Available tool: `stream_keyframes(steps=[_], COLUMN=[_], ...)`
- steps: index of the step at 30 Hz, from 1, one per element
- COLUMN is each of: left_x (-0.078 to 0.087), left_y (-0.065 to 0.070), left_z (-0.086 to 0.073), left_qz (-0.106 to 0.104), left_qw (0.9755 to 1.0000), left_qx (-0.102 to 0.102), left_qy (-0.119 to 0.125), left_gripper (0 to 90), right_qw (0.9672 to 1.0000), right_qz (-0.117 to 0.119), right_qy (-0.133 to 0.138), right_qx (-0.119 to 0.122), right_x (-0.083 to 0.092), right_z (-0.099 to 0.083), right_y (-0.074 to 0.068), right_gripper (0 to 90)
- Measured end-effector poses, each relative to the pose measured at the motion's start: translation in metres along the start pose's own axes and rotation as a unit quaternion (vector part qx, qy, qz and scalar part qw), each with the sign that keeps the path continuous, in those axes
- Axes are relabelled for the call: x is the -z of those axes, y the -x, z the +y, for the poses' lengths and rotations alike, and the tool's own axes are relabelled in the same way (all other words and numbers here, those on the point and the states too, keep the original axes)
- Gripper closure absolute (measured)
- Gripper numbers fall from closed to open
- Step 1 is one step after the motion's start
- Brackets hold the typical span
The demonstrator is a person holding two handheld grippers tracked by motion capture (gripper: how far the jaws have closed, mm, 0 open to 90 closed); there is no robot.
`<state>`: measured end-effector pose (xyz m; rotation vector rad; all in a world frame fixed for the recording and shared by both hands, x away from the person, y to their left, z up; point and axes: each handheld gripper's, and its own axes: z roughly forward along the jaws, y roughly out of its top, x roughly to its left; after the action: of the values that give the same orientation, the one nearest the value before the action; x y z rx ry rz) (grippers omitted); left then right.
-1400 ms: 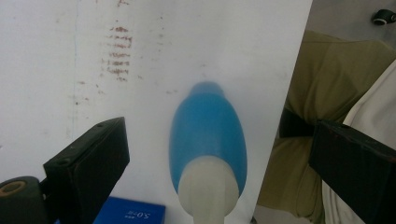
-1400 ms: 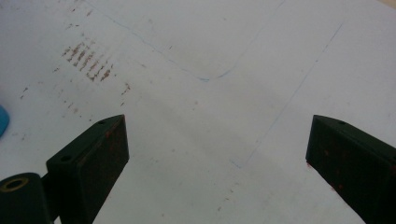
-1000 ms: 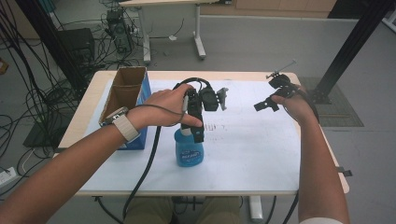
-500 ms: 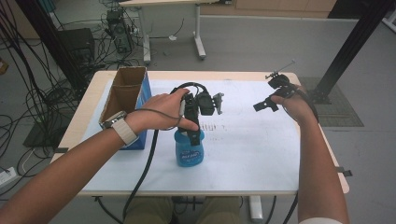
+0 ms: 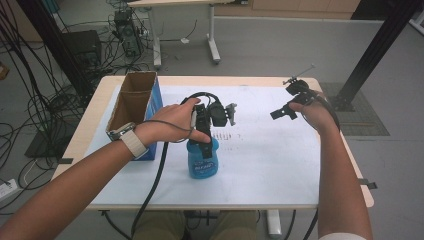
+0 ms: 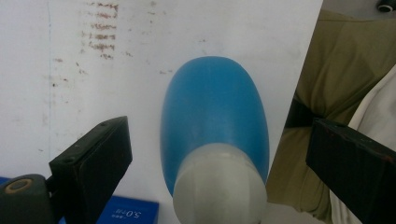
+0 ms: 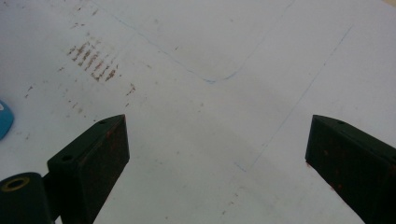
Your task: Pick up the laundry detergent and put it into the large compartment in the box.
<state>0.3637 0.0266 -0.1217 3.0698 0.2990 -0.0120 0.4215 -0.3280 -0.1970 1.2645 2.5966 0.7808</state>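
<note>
Standing upright on the white sheet that covers the tabletop (image 5: 280,165), near the person's edge and just right of the open cardboard box (image 5: 131,107), the blue bottle (image 5: 202,160) is the thing being reached for. The box has a blue side and sits at the tabletop's left.

Directly above the bottle, the left gripper (image 5: 206,140) points down at it. In the left gripper view the bottle's white cap (image 6: 219,186) and blue body (image 6: 212,107) lie between the two black fingers (image 6: 95,163), which stand wide apart with clear space on both sides, touching nothing. The right gripper (image 5: 281,113) hangs well apart over bare sheet on the right, its fingers (image 7: 91,161) also spread and empty.

My judgement of the risks: the bottle is tall on a small base, so if one finger meets it before the other, it could tip or skid on the smooth sheet. The cap looks rounded and narrower than the body; closing on it alone might let the bottle slip out or swing once lifted. Descending off-centre could knock the top sideways, possibly toward the near edge. The left gripper's cable (image 5: 155,185) trails beside the bottle and could snag it.
</note>
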Motion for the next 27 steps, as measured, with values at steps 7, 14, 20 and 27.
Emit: stream_keyframes(steps=[7,14,20,27], left_x=[-0.004,-0.0059,-0.0058,-0.0053], left_y=[0.0007,0.0008,-0.0004,-0.0013], left_z=[0.0016,0.0025,0.0004,-0.0005], left_qz=[0.002,0.003,0.002,0.001], left_qw=[1.0,1.0,1.0,1.0], left_qx=[-0.001,-0.001,0.002,0.002], left_qy=[-0.004,-0.007,-0.004,-0.003], left_gripper=[7.7,7.8,8.1,8.4], right_qw=[1.0,1.0,1.0,1.0], right_qz=[0.0,0.0,0.0,0.001], right_qy=[0.0,0.0,-0.001,-0.001], right_qx=[0.001,0.0,0.0,0.001], right_x=[0.0,-0.0002,-0.0007,-0.0019], right_z=[-0.0001,0.0001,0.0005,0.0012], right_y=[-0.0004,-0.0007,-0.0004,-0.0006], right_gripper=[6.2,6.2,6.2,6.2])
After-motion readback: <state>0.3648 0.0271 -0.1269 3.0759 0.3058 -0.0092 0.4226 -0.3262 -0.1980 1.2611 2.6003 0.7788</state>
